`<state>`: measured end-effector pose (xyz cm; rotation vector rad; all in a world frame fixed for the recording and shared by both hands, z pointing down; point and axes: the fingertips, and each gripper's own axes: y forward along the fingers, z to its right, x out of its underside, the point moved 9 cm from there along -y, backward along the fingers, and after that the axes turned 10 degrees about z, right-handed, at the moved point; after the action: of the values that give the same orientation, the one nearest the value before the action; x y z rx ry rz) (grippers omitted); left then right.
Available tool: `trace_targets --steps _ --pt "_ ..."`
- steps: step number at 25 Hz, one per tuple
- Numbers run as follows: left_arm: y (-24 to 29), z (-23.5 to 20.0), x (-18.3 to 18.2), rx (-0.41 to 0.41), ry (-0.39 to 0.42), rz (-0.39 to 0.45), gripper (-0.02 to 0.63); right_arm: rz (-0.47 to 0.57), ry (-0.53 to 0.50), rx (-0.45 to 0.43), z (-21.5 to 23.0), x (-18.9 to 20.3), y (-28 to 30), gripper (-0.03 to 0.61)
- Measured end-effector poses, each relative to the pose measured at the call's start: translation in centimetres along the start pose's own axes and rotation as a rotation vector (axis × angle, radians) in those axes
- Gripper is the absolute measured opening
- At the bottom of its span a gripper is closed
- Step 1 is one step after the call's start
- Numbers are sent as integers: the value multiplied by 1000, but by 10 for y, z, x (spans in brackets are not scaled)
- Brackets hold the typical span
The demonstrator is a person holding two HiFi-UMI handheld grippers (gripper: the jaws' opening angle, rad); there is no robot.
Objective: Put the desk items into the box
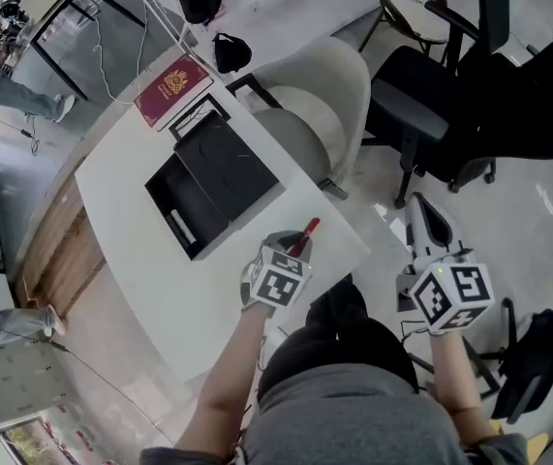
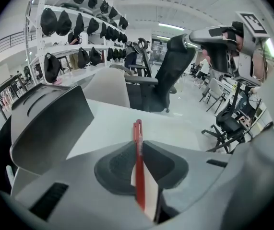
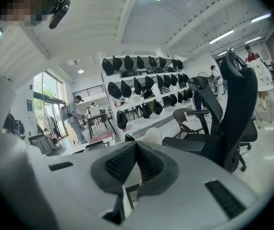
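Observation:
A red pen (image 1: 306, 233) sticks out from my left gripper (image 1: 293, 244), which is shut on it just above the white desk (image 1: 131, 260) near its right edge. In the left gripper view the pen (image 2: 137, 132) runs between the two dark pads (image 2: 115, 166) and points forward. The black box (image 1: 195, 245) stands open at the desk's middle, its lid (image 1: 228, 168) tilted back, and a small white item (image 1: 179, 229) lies inside. The lid (image 2: 50, 128) fills the left of the left gripper view. My right gripper (image 1: 421, 208) hangs off the desk to the right, shut on nothing.
A dark red booklet (image 1: 171, 88) lies at the desk's far corner. A white shell chair (image 1: 315, 105) stands just behind the desk and a black office chair (image 1: 470, 105) to its right. Shelves of black bags (image 3: 141, 87) line the far wall.

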<state>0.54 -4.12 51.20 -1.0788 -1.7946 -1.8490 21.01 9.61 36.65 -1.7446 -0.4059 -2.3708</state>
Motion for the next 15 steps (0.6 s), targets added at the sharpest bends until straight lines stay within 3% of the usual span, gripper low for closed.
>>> trace_targets --steps 9,15 --pt "-23 -5 -21 -82 -64 111 52 -15 -2 -100 -8 -4 27 5" --pt "-53 -11 -34 -154 -148 203 52 -31 -8 -188 -21 -9 43 5"
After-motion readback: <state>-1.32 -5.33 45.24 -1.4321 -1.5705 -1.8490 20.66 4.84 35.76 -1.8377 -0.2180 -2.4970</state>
